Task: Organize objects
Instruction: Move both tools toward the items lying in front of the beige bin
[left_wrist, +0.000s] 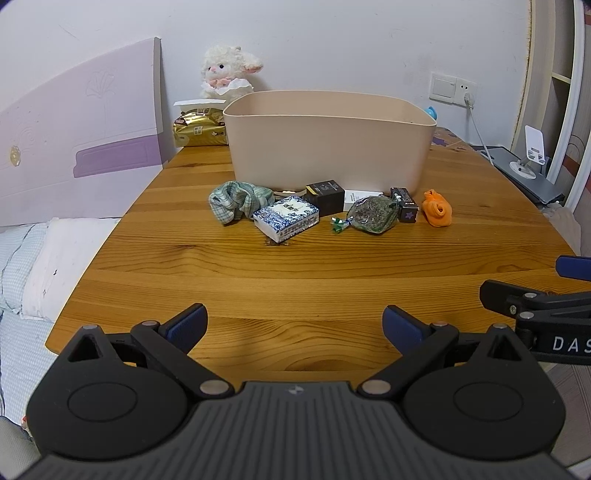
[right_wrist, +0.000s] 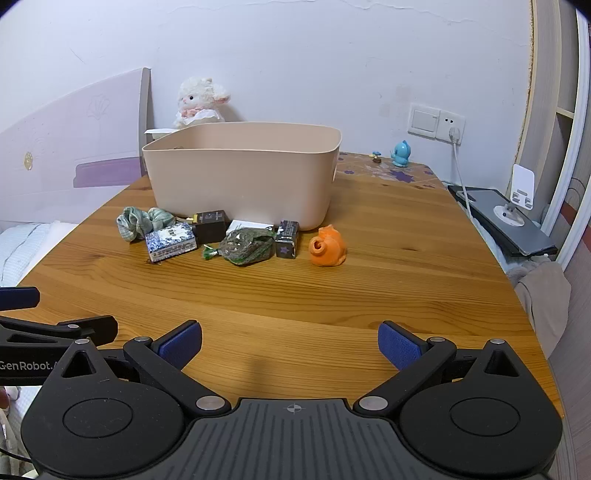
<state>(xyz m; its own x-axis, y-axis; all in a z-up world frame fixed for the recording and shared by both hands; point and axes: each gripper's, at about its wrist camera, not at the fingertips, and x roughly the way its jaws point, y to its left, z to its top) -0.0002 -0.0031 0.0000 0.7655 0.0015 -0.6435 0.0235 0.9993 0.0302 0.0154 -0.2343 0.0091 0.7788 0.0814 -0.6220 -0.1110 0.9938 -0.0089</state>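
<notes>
Two hand-held grippers are hovering over the near edge of the desk (left_wrist: 332, 280), side by side and well short of the clutter. The left hand-held gripper (left_wrist: 294, 326) is spread wide, its blue pads (left_wrist: 186, 326) far apart with nothing between them and touching nothing; the right hand-held gripper (right_wrist: 290, 341) is standing just as wide, released and empty, one of its fingers showing at the right edge of the left wrist view. Both are pointing forward toward a beige bin (left_wrist: 328, 147) sitting mid-desk, its long side facing the cameras. Along the bin's front wall a row of small things is lying on the wood. At the left end a green checked cloth (left_wrist: 236, 201) is sitting crumpled. Just beside it a tissue pack (left_wrist: 286, 218) with blue print is lying flat, its long axis running diagonally, the near corner angled toward the left gripper. Behind the pack a black box (left_wrist: 325, 195) is standing close to the bin. A white card (left_wrist: 360, 197) is lying flat against the bin's foot. A clear bag of dried herbs (left_wrist: 373, 214) is lying in front of the card, its tied green end pointing left. A small dark box (left_wrist: 404, 205) with a star is lying to its right, long axis running toward the bin. An orange toy (right_wrist: 328, 246) is sitting at the right end, apart from the rest. A plush lamb (left_wrist: 227, 70) is sitting behind the bin by the wall.
</notes>
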